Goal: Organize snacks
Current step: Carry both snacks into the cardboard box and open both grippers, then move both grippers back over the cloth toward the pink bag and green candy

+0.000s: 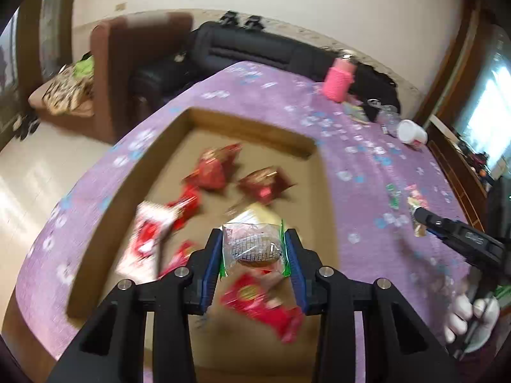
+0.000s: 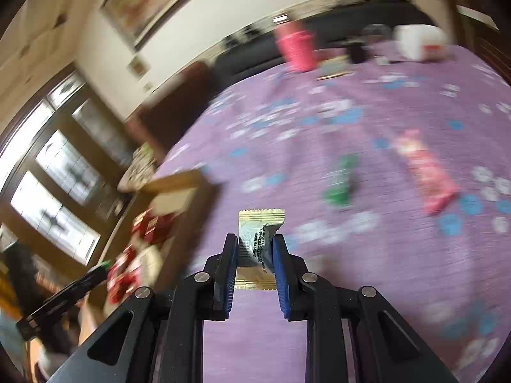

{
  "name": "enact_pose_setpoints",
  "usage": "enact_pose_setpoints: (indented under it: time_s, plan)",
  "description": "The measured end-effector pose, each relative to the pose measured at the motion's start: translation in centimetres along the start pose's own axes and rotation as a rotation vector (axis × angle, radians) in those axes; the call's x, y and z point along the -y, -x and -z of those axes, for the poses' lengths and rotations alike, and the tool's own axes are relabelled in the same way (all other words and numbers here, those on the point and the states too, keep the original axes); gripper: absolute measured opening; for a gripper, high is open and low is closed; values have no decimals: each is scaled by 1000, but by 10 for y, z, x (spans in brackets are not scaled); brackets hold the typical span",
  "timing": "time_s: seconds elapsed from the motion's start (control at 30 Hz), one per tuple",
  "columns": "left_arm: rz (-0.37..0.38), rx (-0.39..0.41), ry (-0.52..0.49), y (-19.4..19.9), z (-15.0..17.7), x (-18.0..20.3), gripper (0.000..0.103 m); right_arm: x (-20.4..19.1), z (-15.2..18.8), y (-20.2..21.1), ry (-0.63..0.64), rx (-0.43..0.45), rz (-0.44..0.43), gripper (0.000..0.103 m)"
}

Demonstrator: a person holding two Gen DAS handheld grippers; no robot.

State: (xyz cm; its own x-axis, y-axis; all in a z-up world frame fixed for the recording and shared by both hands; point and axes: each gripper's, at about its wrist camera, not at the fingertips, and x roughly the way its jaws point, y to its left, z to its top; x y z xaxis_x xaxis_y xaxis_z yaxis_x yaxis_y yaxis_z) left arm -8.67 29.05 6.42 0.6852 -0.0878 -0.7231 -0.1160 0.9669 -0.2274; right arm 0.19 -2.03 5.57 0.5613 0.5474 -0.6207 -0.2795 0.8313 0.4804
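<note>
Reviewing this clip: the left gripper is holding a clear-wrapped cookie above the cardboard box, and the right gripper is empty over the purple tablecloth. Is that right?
Not quite. The right gripper is not empty: the right wrist view shows it clamped on a small gold-edged snack packet above the purple tablecloth. The rest holds: the left gripper grips the clear-wrapped cookie over the cardboard box.

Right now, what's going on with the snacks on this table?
A person is sorting snacks into a cardboard box on a purple cloth. The left gripper grips a clear-wrapped pastry over the box, which already holds several red packets. The right gripper grips a gold packet above the cloth. A green snack and a pink snack still lie loose.
</note>
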Motion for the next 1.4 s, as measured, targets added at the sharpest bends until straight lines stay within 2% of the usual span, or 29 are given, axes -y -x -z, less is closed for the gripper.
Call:
enact_pose_setpoints:
  time_s: [0.17,0.3,0.53,0.77,0.9,0.93,0.97,1.1,1.3,1.4]
  plan:
    - [-35,-25,20,-5,13,-20,38,-67,17,-28,113,-95,-94,24]
    - [-42,-40,6,-8,19,-25,39,-99,27,-46,179,-141,-104,24]
    - [23,-34,25,-5,20,-26,49,-127,22,-75,255,-162,-50,24]
    - [67,9,70,13,14,-34,57,-138,13,-107,299,-181,20,25]
    - [74,29,83,23,12,-37,62,-136,9,-115,255,-190,25,27]
    - [76,35,84,25,11,-37,62,-135,7,-114,246,-187,20,30]
    - [80,38,85,27,11,-37,63,-134,7,-111,241,-180,19,35]
    - [109,44,96,30,9,-35,63,-124,2,-89,217,-141,29,36]
    - [117,38,63,31,8,-18,64,-73,-4,-43,131,-73,83,40]
    - [116,23,37,29,8,-5,69,-43,-4,-22,95,-48,133,41]
